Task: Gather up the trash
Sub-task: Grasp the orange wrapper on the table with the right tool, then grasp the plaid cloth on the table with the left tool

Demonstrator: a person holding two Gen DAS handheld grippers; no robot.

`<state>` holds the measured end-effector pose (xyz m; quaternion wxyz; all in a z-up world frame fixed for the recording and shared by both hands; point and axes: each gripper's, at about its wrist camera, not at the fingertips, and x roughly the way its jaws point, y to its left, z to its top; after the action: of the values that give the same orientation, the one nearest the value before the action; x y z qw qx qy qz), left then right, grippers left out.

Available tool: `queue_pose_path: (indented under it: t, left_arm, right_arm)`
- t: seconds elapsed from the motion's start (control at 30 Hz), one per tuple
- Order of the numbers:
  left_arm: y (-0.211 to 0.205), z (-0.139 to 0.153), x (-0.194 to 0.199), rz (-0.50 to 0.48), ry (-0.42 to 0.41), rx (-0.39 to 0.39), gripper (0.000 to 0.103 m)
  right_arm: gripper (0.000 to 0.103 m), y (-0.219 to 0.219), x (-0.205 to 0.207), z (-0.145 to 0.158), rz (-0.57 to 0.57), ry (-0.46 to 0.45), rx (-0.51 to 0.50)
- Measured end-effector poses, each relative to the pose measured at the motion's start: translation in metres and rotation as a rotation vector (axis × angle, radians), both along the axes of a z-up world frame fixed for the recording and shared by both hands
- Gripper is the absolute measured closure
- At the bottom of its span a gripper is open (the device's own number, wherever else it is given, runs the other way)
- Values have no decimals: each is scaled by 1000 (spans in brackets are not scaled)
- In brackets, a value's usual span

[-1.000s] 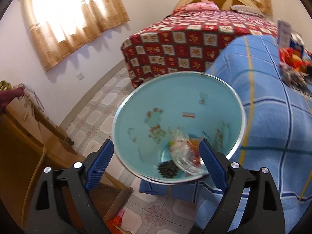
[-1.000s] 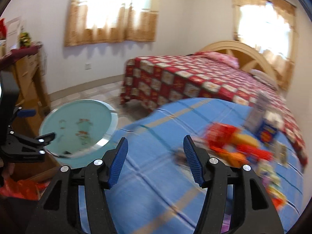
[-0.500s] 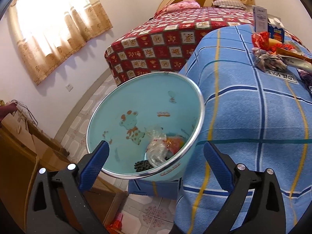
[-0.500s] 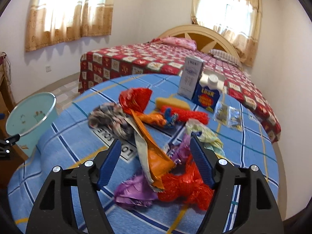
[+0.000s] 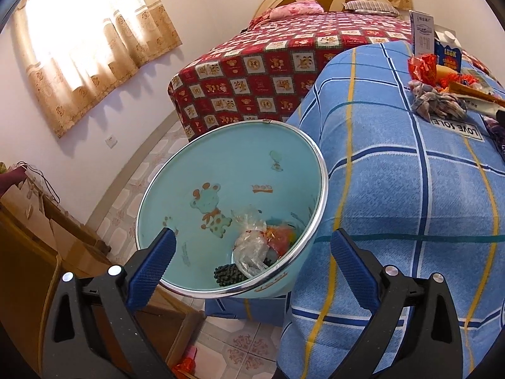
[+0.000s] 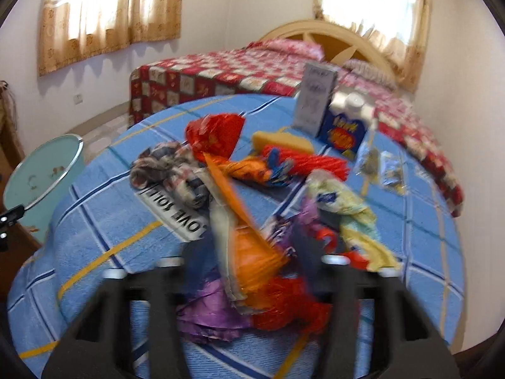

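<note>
A light blue trash bin (image 5: 240, 170) with a metal rim stands beside the blue plaid table (image 5: 394, 189); it holds a clear plastic bag (image 5: 251, 246) and other scraps. My left gripper (image 5: 249, 255) is open, its jaws on either side of the bin's near rim. In the right wrist view a pile of wrappers lies on the table: an orange wrapper (image 6: 252, 246), a red one (image 6: 217, 134), a purple one (image 6: 208, 309). My right gripper (image 6: 252, 252) is low over the pile, blurred, its jaws around the orange wrapper. The bin also shows at the left of this view (image 6: 34, 177).
A white box (image 6: 315, 98) and a blue carton (image 6: 345, 126) stand at the table's far side. A bed with a red patterned cover (image 5: 268, 72) lies behind. A wooden cabinet (image 5: 28, 252) is left of the bin.
My right gripper has dropped onto the wrapper pile and its jaws have narrowed around the orange wrapper. My left gripper has shifted slightly at the bin.
</note>
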<state>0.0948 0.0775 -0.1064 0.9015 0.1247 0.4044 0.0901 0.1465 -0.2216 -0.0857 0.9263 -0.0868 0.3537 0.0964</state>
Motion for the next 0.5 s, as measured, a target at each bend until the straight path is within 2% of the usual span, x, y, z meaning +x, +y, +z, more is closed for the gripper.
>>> queue_pose_path:
  t: [0.03, 0.07, 0.27, 0.5]
  left_arm:
    - [0, 2, 1, -1, -3, -3, 7]
    - [-2, 4, 2, -4, -7, -7, 7]
    - [-20, 14, 13, -38, -28, -30, 7]
    - [-63, 22, 31, -112, -56, -41, 7]
  right_arm:
    - [89, 1, -1, 0, 9, 5, 1]
    - [96, 2, -3, 1, 28, 4, 8]
    - [98, 6, -18, 9, 85, -30, 46]
    - [98, -14, -38, 40, 46, -154, 141]
